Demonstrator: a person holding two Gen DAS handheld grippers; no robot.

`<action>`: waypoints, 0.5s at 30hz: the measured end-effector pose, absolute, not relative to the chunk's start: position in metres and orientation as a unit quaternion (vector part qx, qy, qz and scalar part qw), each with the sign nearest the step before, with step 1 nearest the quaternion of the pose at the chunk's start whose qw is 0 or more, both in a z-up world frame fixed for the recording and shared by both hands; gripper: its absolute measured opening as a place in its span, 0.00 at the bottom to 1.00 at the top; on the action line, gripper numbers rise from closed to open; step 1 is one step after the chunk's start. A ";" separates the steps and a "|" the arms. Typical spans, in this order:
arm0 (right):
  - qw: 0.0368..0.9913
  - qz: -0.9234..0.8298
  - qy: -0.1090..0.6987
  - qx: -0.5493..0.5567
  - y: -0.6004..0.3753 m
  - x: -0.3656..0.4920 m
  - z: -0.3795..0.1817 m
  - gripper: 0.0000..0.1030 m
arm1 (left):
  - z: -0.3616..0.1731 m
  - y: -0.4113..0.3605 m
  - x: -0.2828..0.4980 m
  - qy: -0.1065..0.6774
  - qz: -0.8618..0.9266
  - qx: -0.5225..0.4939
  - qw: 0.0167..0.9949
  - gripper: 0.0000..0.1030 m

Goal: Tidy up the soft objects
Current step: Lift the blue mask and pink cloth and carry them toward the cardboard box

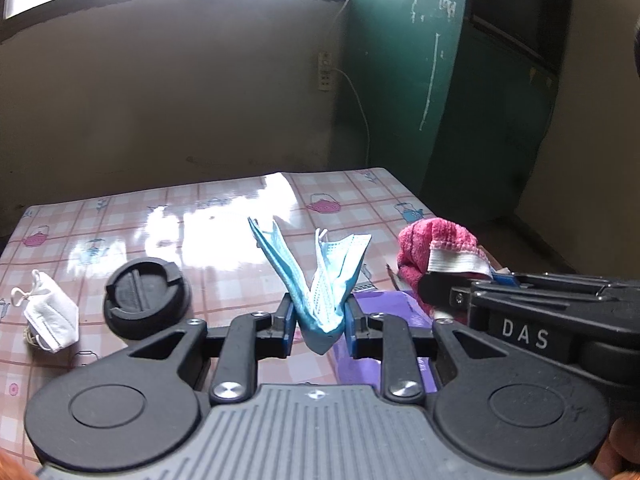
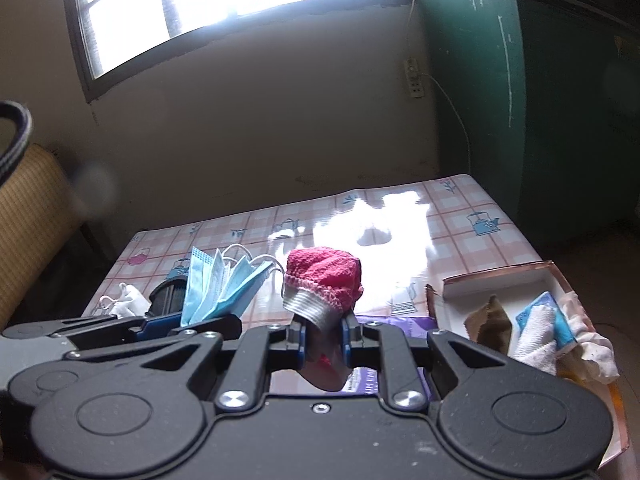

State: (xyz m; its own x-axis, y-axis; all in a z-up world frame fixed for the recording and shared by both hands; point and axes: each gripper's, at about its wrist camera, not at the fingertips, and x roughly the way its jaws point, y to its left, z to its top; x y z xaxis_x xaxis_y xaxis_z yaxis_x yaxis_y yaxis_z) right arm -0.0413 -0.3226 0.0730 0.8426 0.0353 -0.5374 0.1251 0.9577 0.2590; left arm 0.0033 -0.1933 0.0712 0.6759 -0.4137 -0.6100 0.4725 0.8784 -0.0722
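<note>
My left gripper (image 1: 319,326) is shut on a folded blue surgical mask (image 1: 320,280) and holds it above the table; the mask also shows in the right wrist view (image 2: 218,284). My right gripper (image 2: 323,338) is shut on a pink knitted sock with a grey-white cuff (image 2: 324,280), also held above the table; the sock shows at the right in the left wrist view (image 1: 436,252). The two grippers are side by side. A white folded mask (image 1: 50,312) lies on the table at the left.
A pink checked tablecloth (image 1: 224,216) covers the table. A black round lid (image 1: 146,296) sits left of my left gripper. An open cardboard box (image 2: 496,284) with cloths inside stands at the right. A purple packet (image 1: 396,308) lies under the grippers.
</note>
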 end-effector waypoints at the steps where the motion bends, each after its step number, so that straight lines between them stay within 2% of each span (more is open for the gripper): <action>1: 0.949 -0.026 0.280 0.144 -0.324 -0.042 0.073 0.19 | 0.070 -0.195 0.003 0.322 -0.245 0.047 0.913 0.26; 15: 0.947 -0.056 0.276 0.153 -0.359 -0.055 0.069 0.19 | 0.065 -0.226 -0.003 0.326 -0.279 0.059 0.901 0.26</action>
